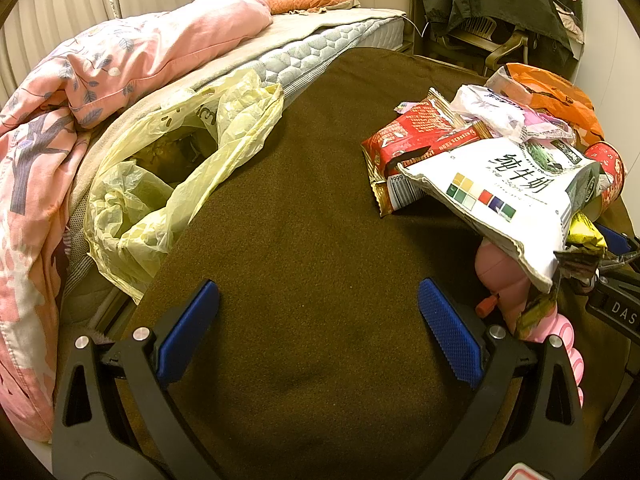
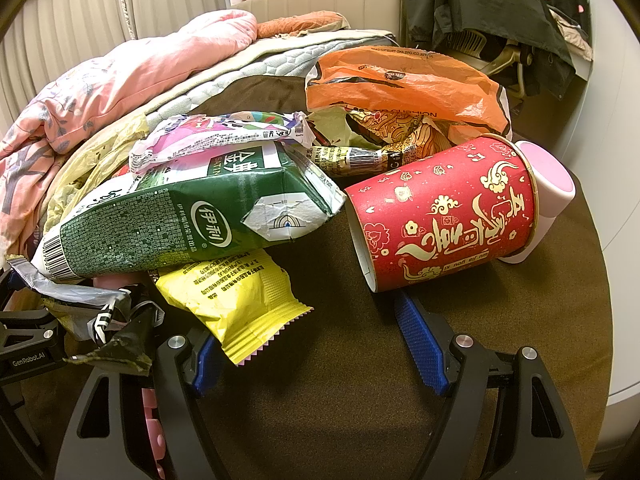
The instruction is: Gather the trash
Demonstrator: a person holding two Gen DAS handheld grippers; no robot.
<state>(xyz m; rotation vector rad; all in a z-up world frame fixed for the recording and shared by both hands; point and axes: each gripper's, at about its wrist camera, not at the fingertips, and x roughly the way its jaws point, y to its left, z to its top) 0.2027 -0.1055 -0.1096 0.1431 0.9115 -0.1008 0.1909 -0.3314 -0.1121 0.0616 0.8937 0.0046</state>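
Left gripper (image 1: 318, 330) is hovering w/ jaws spread wide, nothing btwn the 2 blue pads, over bare brown cloth of the round brown-covered table (image 1: 304, 240). Open room here: the whole middle strip of cloth from the near edge up to the far edge is lying free.

At the table's left edge, a crumpled pale-yellow plastic bag (image 1: 180, 160) is sagging open against the quilted grey mattress (image 1: 320, 52); its mouth is facing toward the table centre. A pink floral duvet (image 1: 60, 120) is piling up beyond it.

Trash is heaping along the right edge. In the left wrist view: a flattened white-and-green milk carton (image 1: 508, 196) is overhanging a red-and-gold snack wrapper (image 1: 416, 148), w/ a white-and-purple wrapper (image 1: 500, 112) on top and an orange plastic bag (image 1: 556, 96) behind.

Right gripper (image 2: 308, 340) is also holding its jaws wide apart, gripping nothing. A yellow snack packet (image 2: 236, 300) is lying over its left pad, its serrated end reaching into the gap. A red paper cup w/ gold print (image 2: 444, 212) is lying on its side just beyond the right pad, mouth pointing to the table's right edge, touching a pink-and-white cylinder (image 2: 548, 184). The carton (image 2: 180, 220) is resting on the packet. Clear cloth is showing btwn the 2 pads and toward the near-right edge.
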